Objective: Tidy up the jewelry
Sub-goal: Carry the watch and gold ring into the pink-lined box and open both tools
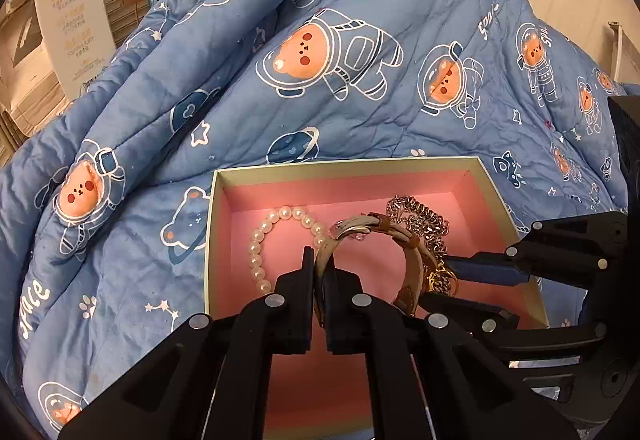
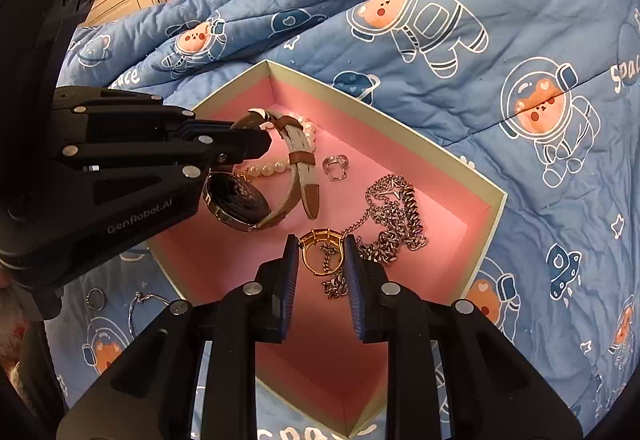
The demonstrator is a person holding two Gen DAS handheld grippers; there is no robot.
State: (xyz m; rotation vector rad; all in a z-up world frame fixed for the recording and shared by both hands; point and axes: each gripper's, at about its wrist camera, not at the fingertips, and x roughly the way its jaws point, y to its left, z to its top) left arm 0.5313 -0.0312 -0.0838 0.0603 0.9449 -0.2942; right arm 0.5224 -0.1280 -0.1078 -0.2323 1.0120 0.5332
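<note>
A shallow cream cardboard box with a pink lining (image 1: 496,199) (image 2: 404,127) sits on a blue quilted bedspread printed with astronaut bears (image 1: 320,87) (image 2: 460,87).

The left gripper (image 1: 319,272) (image 2: 256,137) reaches over the box with its jaws closed tight on the pale strap of a wristwatch with brown leather loops (image 1: 400,236) (image 2: 298,155). The strap passes straight between the two black fingers. In the right wrist view, the watch's round dark dial with a gold rim (image 2: 236,205) hangs below the jaws, and the free strap end hangs down over the pink floor.

The right gripper (image 2: 321,252) (image 1: 456,282) has its jaws partly apart, clamped on a gold ring with a ribbed band (image 2: 320,250), which stands upright between the blue ribbed pads and touches both. A thin silver chain link crosses the ring.

Just beyond the right jaws, a heap of chunky silver chain necklace (image 2: 394,217) (image 1: 424,220) lies in the box's right part. A small silver ring (image 2: 335,164) rests on the pink floor between the watch strap and the chain. A white pearl bracelet (image 1: 280,240) (image 2: 272,167) lies in the left part of the box, behind and beneath the watch.

Outside the box, on the bedspread below the left gripper, lie a thin silver hoop (image 2: 95,298) and a silver bangle (image 2: 146,306).
</note>
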